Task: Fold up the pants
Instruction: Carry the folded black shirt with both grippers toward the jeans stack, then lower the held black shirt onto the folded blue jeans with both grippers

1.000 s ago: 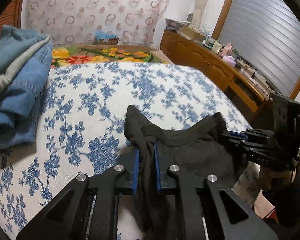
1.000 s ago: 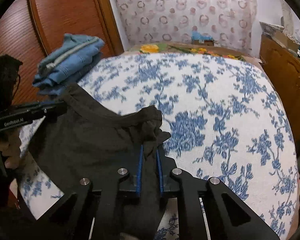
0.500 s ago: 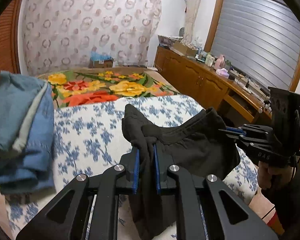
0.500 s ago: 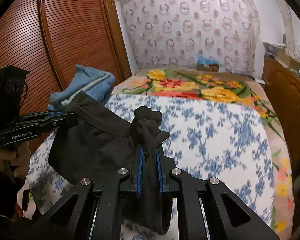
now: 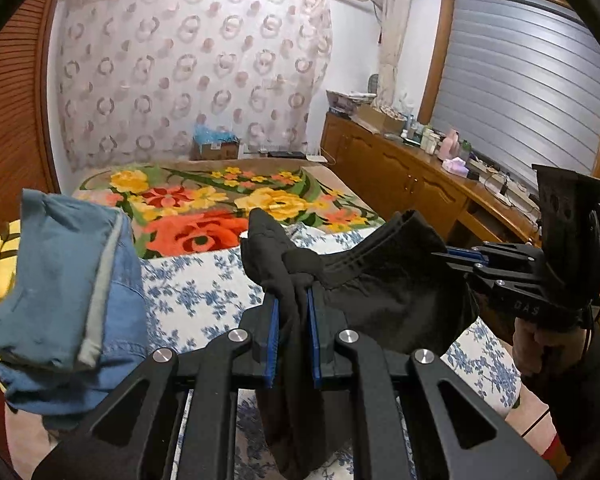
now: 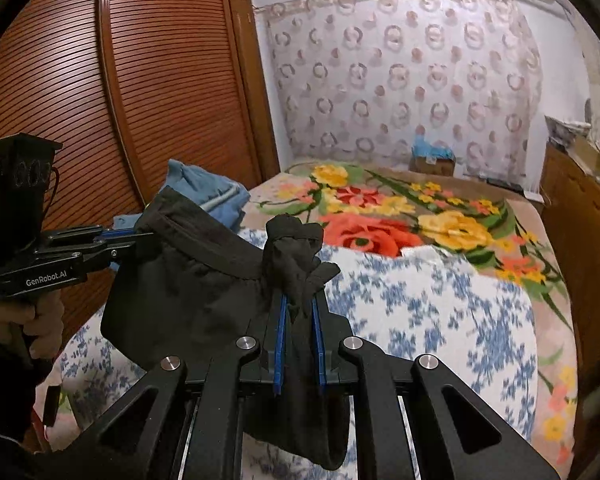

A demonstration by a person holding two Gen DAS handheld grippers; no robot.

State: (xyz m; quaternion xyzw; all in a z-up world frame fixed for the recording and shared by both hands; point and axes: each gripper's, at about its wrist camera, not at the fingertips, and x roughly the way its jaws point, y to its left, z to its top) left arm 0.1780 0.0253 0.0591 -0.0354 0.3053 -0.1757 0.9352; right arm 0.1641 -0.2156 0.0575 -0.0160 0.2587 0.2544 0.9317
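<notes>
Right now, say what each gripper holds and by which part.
Both hold the black pants: left gripper and right gripper each pinch a bunched end of the waistband.

Each black tool (image 5: 292, 312) has blue pads (image 5: 274, 340), silver screws, white "GenRobot.AI" lettering.

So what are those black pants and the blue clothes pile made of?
The black pants look like soft, matte knit cloth: they bunch and droop limply, with a gathered waistband. The blue pile looks like denim, faded with stitched seams, though the lighter piece on top may be plainer cotton.
</notes>
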